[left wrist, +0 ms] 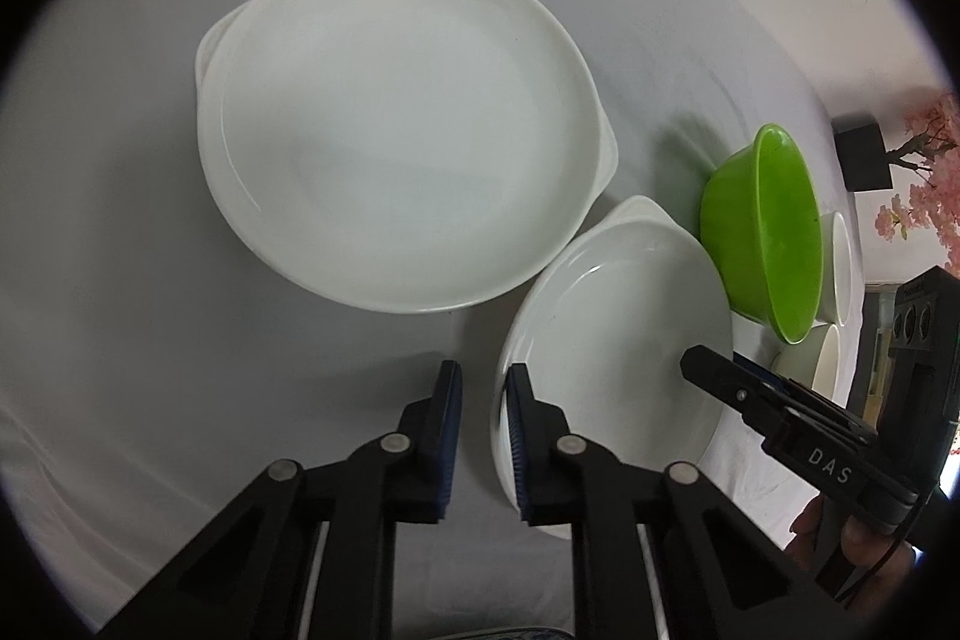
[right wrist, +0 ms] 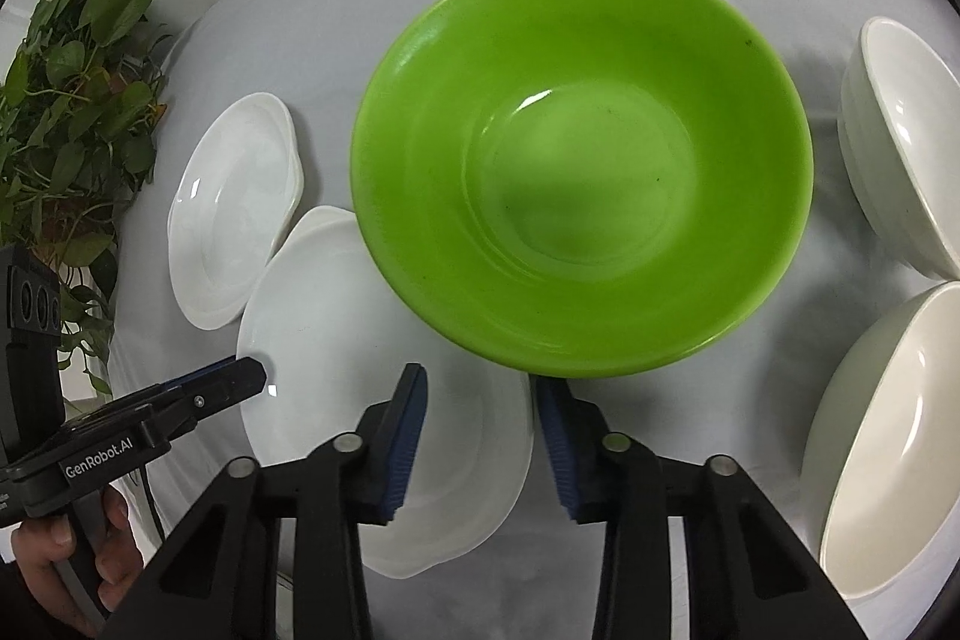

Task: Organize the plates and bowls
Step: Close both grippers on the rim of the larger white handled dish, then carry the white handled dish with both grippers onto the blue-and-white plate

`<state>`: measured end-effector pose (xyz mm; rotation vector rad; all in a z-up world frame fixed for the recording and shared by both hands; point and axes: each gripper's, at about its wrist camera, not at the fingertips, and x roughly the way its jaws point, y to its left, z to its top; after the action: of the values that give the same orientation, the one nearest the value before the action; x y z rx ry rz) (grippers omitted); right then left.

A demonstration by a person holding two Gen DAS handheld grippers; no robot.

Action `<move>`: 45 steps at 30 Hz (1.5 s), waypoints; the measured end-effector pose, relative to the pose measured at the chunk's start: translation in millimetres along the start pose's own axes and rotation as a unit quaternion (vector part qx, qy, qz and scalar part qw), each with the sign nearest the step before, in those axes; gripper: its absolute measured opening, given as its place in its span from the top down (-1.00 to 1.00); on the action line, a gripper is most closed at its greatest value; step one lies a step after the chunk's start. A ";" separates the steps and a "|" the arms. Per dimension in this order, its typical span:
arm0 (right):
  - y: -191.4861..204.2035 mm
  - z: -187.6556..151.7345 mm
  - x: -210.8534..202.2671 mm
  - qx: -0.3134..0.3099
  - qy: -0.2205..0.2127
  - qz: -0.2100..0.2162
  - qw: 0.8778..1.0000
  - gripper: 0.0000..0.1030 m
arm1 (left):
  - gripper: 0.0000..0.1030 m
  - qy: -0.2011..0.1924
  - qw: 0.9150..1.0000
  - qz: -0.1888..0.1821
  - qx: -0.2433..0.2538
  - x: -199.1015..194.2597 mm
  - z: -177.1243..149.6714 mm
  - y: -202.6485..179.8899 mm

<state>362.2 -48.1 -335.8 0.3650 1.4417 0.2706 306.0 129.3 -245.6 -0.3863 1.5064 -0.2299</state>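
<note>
Left gripper (left wrist: 483, 436): jaws parted with a narrow gap, nothing between them. It hangs over the white tablecloth (left wrist: 120, 280) at the left rim of the near white plate (left wrist: 618, 340); whether the right finger touches that rim cannot be told.

Right gripper (right wrist: 480, 448): jaws wide apart, holding nothing. It sits at the near edge of the green bowl (right wrist: 582, 172), above the right part of the near plate.

Plates: in the left wrist view, a stack of white eared plates (left wrist: 396, 130) lies on the cloth, far and left of the near plate. The two are close at the rims; contact cannot be confirmed.

Bowls: the green bowl stands upright, just right of the near plate, its rim overlapping the plate's edge in the right wrist view. Two white bowls lie to its right, one far (right wrist: 900, 142) and one near (right wrist: 894, 448), apart from the green bowl.

Other: a leafy potted plant (right wrist: 66, 112) stands at the far left.
</note>
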 end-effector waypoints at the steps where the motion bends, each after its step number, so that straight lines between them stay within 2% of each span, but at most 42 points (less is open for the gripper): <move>1: 0.7 0.2 0.6 -0.001 -0.003 -0.003 1.000 0.47 | 0.77 0.000 1.000 -0.003 -0.002 -0.2 0.2 0.7; 6: -9.9 -0.9 -1.9 0.010 -0.009 -0.013 1.000 0.78 | 0.86 0.008 1.000 -0.005 0.009 0.9 -0.8 -1.8; 15: 2.3 -13.1 -3.0 0.005 -0.013 -0.032 0.999 0.78 | 0.89 0.005 0.999 0.021 0.030 -1.0 -6.2 -13.8; 20: 20.5 -25.3 -16.7 -0.002 -0.023 -0.035 0.999 0.84 | 0.89 -0.010 0.999 0.018 0.031 -23.0 -10.4 -14.2; 30: 56.7 -61.4 -105.1 0.033 -0.078 -0.027 0.996 0.87 | 0.91 -0.048 0.996 0.000 0.075 -104.7 -46.7 -42.0; 35: 70.7 -94.5 -155.2 0.039 -0.089 -0.023 0.995 0.87 | 0.91 -0.058 0.995 0.000 0.083 -136.9 -72.3 -55.9; 36: 59.4 -105.4 -171.6 0.039 -0.090 -0.021 0.995 0.87 | 0.91 -0.059 0.995 0.001 0.083 -142.8 -79.2 -56.2; 41: 55.0 -148.5 -213.0 0.029 -0.091 -0.008 0.995 0.87 | 0.91 -0.074 0.994 0.016 0.080 -166.4 -121.0 -57.4; 45: 39.2 -184.4 -223.9 0.024 -0.085 0.010 0.996 0.87 | 0.91 -0.077 0.995 0.023 0.066 -167.3 -153.7 -57.1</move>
<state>155.2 -86.0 -132.5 0.4309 1.2797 0.2155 148.4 124.6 -72.4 -0.2574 1.3400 -0.2553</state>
